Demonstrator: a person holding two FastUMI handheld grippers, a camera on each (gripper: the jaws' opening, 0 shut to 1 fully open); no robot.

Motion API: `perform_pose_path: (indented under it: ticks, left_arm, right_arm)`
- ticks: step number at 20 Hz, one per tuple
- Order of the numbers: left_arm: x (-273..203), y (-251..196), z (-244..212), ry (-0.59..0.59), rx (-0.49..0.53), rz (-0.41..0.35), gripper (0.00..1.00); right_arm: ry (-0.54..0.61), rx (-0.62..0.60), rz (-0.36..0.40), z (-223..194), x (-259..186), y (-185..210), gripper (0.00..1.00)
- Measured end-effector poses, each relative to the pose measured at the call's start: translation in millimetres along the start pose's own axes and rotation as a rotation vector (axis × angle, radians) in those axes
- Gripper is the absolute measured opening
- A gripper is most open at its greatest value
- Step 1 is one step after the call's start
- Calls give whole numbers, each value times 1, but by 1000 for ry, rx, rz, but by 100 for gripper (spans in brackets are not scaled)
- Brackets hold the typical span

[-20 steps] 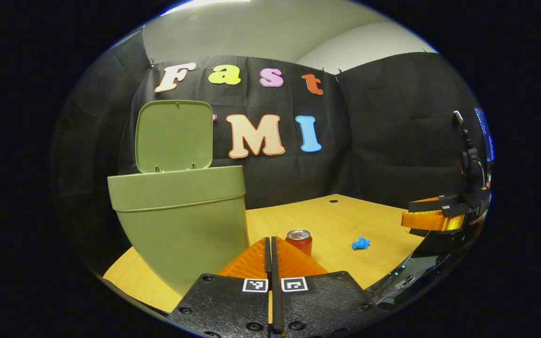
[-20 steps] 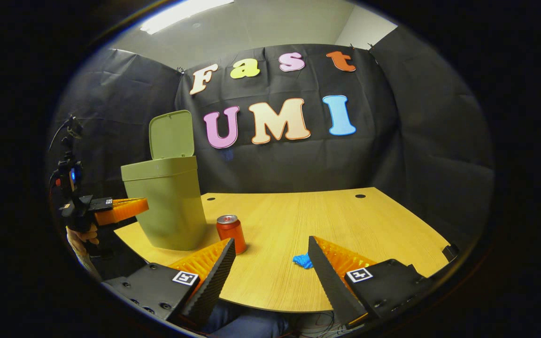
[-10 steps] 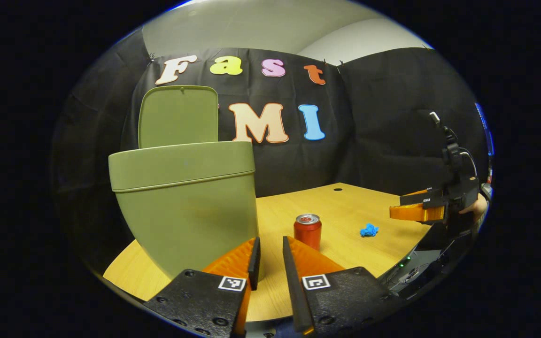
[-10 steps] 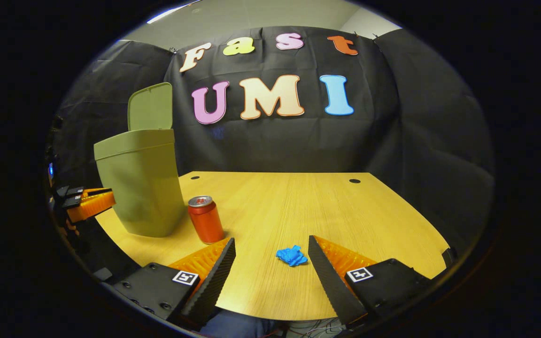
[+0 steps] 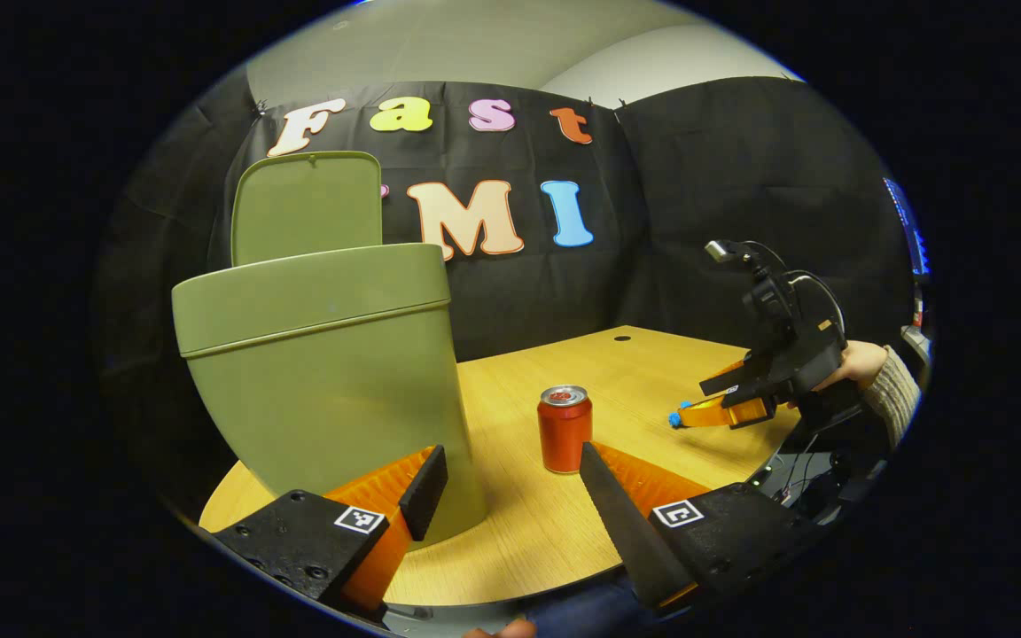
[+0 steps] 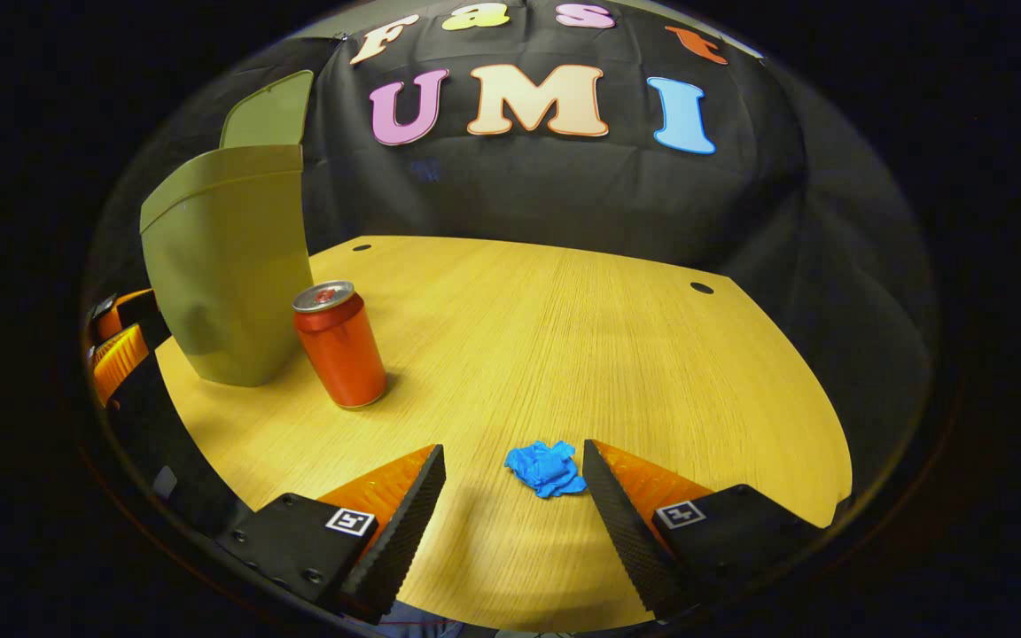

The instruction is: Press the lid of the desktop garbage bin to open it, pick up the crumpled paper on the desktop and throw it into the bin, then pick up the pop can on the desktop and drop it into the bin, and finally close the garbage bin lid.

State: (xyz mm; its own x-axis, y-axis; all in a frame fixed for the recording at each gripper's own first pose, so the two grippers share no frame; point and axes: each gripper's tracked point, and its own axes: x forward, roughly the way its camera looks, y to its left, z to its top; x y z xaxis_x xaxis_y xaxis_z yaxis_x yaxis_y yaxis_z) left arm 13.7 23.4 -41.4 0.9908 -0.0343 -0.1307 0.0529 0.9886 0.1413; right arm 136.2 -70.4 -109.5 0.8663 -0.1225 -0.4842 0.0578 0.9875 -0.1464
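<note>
1. Two grippers in play, both with fingers spread and holding nothing. Right gripper [image 6: 515, 470], in the right gripper view, has its jaws wide, straddling the blue crumpled paper [image 6: 547, 467]; the paper sits nearer the right-hand finger [image 6: 626, 523], not yet touched as far as I can tell.
2. Gripper looks angled down at the wooden desktop [image 6: 564, 337], so this reads as the approach for the paper pick. The wide opening gives clearance on both sides of the wad.
3. Left gripper [image 5: 510, 487], in the left gripper view, also has jaws apart and empty, hanging at the near desk edge. Likely parked there to stay out of the way while the other one works.
4. Next out: the red pop can [image 6: 339, 345] stands upright on the desktop, just beside the bin, well apart from the paper. Untouched; it is the later pick.
5. In the left gripper view the can [image 5: 565, 428] shows between that gripper's fingers but farther off, not within them.
6. Farther: the green garbage bin [image 5: 324, 372] stands at the left corner of the desk, lid [image 5: 307, 208] up and tilted back, so the opening step looks done and the mouth is free for drops.
7. Far right of the left gripper view: the right gripper [image 5: 719, 412] with the hand [image 5: 856, 363] and sleeve holding it, tips low at the paper.
8. Risk, my guess: off-centre paper may get nudged by one finger on closing.
</note>
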Motion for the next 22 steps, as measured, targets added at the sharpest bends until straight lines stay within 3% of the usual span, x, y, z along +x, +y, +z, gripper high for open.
perform_pose_path:
  ticks: [1, 2, 13, 17, 22]
  left_arm:
    - [0, -2, -2, 4, -3, -7, 94]
    - [1, -4, -2, 7, -10, -16, 94]
    - [4, 5, -5, 17, -26, 0, 94]
    - [6, 2, -12, 39, -33, -9, 94]
    - [5, -6, -10, 35, -36, -30, 94]
  right_arm:
    - [14, -10, -8, -1, 6, -3, 95]
    - [32, -22, -18, -1, 10, -7, 99]
    - [144, -44, -44, -8, 26, -12, 98]
    - [181, -55, -38, -15, 29, -9, 82]
    - [166, -87, -43, -12, 28, -6, 37]
